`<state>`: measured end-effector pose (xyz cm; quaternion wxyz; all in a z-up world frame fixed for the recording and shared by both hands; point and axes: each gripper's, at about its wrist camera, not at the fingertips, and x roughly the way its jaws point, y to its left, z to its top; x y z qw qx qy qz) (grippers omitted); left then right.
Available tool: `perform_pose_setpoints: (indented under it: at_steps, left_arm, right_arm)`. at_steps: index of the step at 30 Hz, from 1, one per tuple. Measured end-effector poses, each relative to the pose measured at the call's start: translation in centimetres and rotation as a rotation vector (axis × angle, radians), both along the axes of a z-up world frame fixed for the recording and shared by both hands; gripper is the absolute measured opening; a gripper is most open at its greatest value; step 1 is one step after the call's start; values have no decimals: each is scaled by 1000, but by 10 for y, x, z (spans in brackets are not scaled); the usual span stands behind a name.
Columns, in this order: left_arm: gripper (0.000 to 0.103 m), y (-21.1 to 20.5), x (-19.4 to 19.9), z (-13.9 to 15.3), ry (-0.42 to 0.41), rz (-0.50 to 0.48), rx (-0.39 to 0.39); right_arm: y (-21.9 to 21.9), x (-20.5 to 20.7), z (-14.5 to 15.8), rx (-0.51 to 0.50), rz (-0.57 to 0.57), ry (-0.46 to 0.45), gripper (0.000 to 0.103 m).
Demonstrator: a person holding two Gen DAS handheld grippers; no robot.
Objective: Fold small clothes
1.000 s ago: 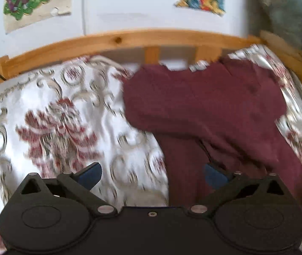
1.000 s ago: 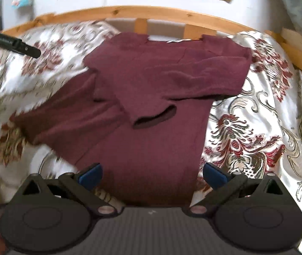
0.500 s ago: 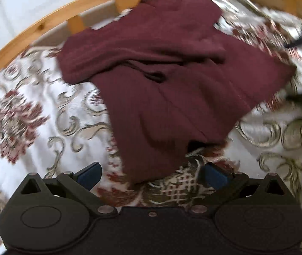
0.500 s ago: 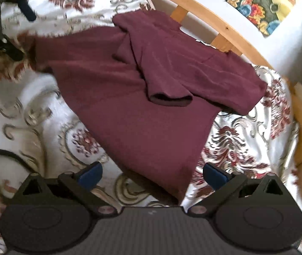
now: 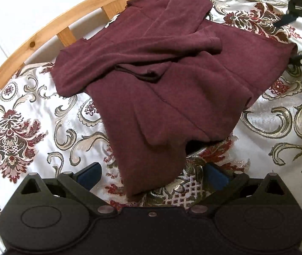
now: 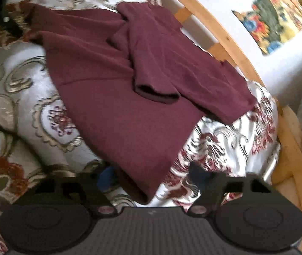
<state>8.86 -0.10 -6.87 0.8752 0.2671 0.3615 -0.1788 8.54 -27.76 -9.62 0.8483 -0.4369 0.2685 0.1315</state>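
A dark maroon knit sweater (image 5: pixel 163 78) lies partly folded on the white bedspread with red and gold floral pattern (image 5: pixel 23 127), its sleeves crossed over the body, near the curved wooden bed frame (image 5: pixel 44 29). The left gripper (image 5: pixel 152 175) has its blue-tipped fingers (image 5: pixel 89 173) spread wide and empty, straddling the sweater's near hem corner. The right gripper (image 6: pixel 151 178) is likewise wide open, holding nothing, with the opposite hem corner lying between its fingers (image 6: pixel 199 176).

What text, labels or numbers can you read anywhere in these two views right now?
None readable.
The maroon top shows no print or visible tag.
The colourful poster on the wall is blurred; only picture shapes show, no words.
The bedspread carries only a floral pattern.
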Motion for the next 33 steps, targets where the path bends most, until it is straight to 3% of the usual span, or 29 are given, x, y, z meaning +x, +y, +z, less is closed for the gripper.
perform_pose_setpoints:
  at_steps: [2, 4, 13, 18, 27, 30, 31, 32, 33]
  left_arm:
    - [103, 0, 0, -1, -3, -1, 1]
    - [103, -1, 0, -1, -9, -5, 4]
    - [103, -8, 7, -7, -61, -41, 19]
    - [102, -6, 11, -7, -69, -27, 6]
    - [68, -11, 3, -7, -121, -60, 56]
    - [43, -15, -3, -9, -135, -92, 86]
    - [27, -16, -5, -9, -143, -96, 102]
    - [17, -18, -7, -10, -154, -97, 121]
    - [15, -18, -9, -10, -166, -96, 135]
  right_arm:
    - [3, 0, 1, 11, 20, 13, 21]
    - [5, 4, 7, 49, 17, 20, 9]
    - [-22, 50, 103, 490, -133, 37, 7]
    - [-45, 79, 139, 674, -189, 55, 7]
    - [-51, 84, 141, 706, -227, 52, 7]
    - [-52, 80, 137, 705, -239, 57, 8]
    - [-52, 79, 136, 705, -245, 59, 7]
    - [-52, 75, 134, 705, -250, 59, 8]
    - [-53, 73, 131, 706, -253, 60, 7]
